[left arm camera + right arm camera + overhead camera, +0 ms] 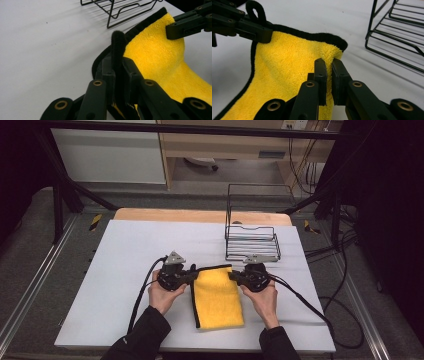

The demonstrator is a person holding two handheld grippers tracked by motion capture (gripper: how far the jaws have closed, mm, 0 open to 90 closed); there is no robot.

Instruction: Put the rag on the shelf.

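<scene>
A yellow fleece cloth (217,300) with a black hem lies folded on the white table top (125,265), its far edge lifted between both grippers. My left gripper (193,275) is shut on the cloth's far left corner; in the left gripper view the jaws (118,64) pinch the black hem (118,43), which sticks up between them. My right gripper (233,275) is shut on the far right corner, and in the right gripper view its jaws (329,64) clamp the yellow pile (287,67). Each view shows the other gripper (186,23) (249,28) holding its corner.
A black wire rack (251,240) stands just beyond the cloth, to the back right; its frame (397,32) rises close to the right gripper, and its rim (120,12) is near the left one. Cables trail off both grippers toward the table's front and right edges.
</scene>
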